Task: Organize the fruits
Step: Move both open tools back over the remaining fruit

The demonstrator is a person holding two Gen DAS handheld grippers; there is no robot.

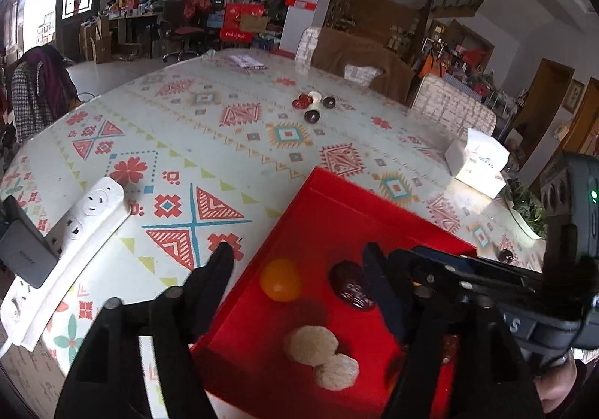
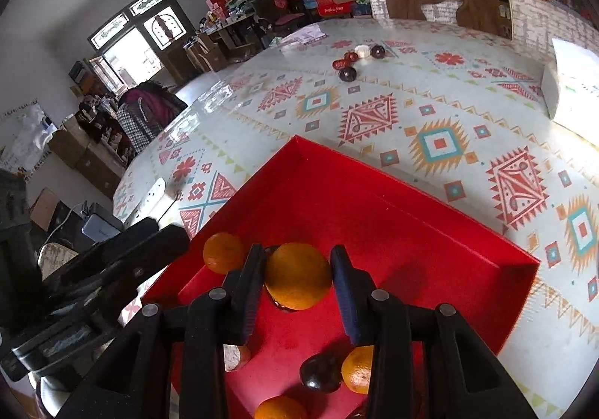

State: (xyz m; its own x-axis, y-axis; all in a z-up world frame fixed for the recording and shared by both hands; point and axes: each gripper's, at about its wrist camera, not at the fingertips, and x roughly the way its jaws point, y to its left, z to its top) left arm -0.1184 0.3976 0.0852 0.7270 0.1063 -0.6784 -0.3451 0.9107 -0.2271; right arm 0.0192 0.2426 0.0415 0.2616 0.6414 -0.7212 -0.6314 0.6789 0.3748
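A red tray [image 2: 430,231] lies on the patterned table. My right gripper [image 2: 297,265] is shut on an orange [image 2: 297,275] just above a dark date [image 1: 350,288] on the tray floor. My left gripper [image 1: 297,254] stands open over the tray's left side. A smaller orange [image 1: 280,278] lies loose between its fingers, touching neither. Two pale round fruits [image 1: 310,344] sit nearer the camera. More oranges [image 2: 357,370] and a dark plum [image 2: 320,372] lie under the right gripper. Loose fruits [image 1: 314,104] wait far across the table.
A white power strip [image 1: 75,250] with a plugged-in charger lies at the table's left edge. A white tissue box [image 1: 479,164] stands to the right of the tray. One small dark fruit [image 1: 505,256] lies beside the tray's right corner. Chairs line the far side.
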